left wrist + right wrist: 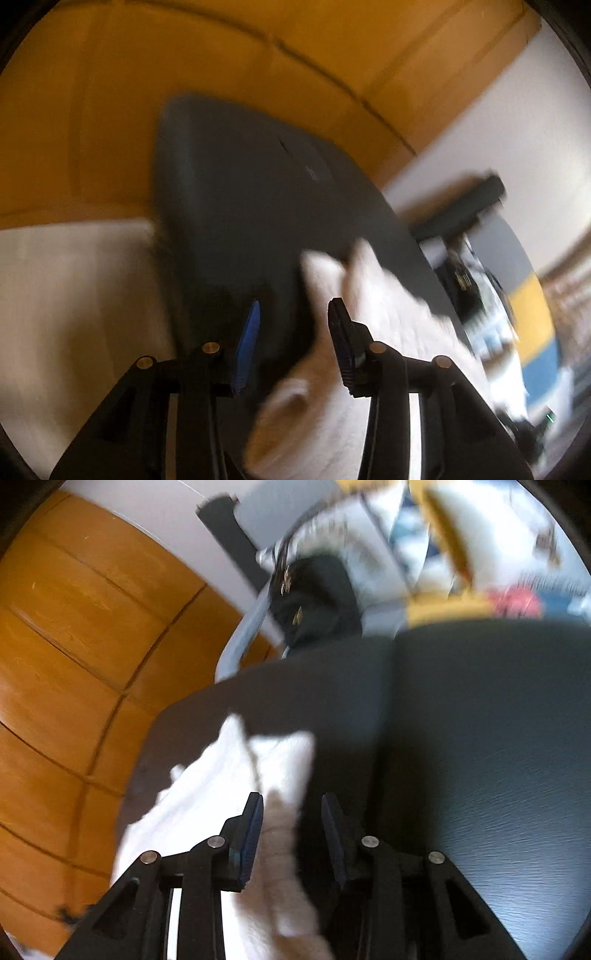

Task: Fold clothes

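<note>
A white garment (pixel 388 314) lies crumpled on a dark grey table top (pixel 240 192). In the left wrist view it runs from the table's middle down under the right finger. My left gripper (pixel 293 332) hangs open above the cloth's left edge, with mostly bare table showing in the gap. In the right wrist view the same white garment (pixel 221 775) lies at the near left of the table top (pixel 461 738). My right gripper (pixel 293 823) is open. A fold of cloth sits between its fingers against the left pad, and the right pad is clear of it. Both views are blurred.
Orange wooden floor (pixel 258 55) (pixel 74 627) surrounds the table. A black bag (pixel 317 598) and a black bar (pixel 229 528) sit beyond the table's far edge, with yellow, blue and pink items (pixel 517 602) behind them. The same black bar (pixel 480 199) shows at the right of the left wrist view.
</note>
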`<state>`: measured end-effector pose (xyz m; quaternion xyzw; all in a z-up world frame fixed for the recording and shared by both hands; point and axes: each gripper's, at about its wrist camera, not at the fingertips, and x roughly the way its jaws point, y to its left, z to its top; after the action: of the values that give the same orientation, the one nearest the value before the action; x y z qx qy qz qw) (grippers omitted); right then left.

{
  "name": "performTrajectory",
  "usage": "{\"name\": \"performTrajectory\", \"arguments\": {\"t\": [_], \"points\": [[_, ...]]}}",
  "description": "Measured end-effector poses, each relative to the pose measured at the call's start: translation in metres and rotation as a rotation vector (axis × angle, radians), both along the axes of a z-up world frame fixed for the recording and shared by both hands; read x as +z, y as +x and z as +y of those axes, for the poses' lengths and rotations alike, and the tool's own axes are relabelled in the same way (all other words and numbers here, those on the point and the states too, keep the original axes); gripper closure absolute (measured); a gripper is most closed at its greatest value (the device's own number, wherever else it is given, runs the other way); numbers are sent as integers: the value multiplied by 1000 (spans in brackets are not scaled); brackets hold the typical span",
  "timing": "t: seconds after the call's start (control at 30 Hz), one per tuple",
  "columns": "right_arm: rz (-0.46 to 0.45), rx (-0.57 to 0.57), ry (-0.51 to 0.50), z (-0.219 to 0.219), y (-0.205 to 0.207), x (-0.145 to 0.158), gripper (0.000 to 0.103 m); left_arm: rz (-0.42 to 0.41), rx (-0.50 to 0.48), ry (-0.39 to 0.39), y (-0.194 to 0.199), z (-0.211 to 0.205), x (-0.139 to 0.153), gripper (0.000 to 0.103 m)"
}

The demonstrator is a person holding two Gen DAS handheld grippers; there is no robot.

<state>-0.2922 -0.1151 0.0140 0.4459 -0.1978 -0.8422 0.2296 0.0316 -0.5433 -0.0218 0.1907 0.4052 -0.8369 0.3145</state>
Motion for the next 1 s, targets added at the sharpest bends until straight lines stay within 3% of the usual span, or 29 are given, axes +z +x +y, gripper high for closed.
{"name": "performTrajectory", "arguments": {"t": [0.07,0.13,0.23,0.33,0.43,0.6,0.7,0.77,0.83,0.93,1.0], "points": [[105,58,63,-20,16,20,69,8,-31,-61,-5,13,13,61],[220,175,182,-56,35,34,70,-61,-151,-186,-36,34,26,61],[327,358,354,-112,48,21,71,-171,-298,-377,-82,70,33,61],[365,425,462,-144,51,4,71,-290,-378,-502,-123,93,25,61],[305,411,532,-144,34,-22,73,-435,-382,-477,-152,94,-1,61],[230,330,435,-119,8,-39,72,-373,-352,-466,-136,93,-16,57],[264,340,481,-124,30,-28,72,-335,-343,-434,-125,92,-14,57],[266,314,453,-123,40,-16,72,-324,-320,-420,-115,98,-8,57],[266,281,413,-122,48,-4,72,-311,-296,-456,-99,111,3,57],[347,330,330,-130,80,11,72,-390,-272,-524,-101,132,6,57],[363,363,354,-140,97,9,72,-439,-272,-524,-105,138,4,57]]}}
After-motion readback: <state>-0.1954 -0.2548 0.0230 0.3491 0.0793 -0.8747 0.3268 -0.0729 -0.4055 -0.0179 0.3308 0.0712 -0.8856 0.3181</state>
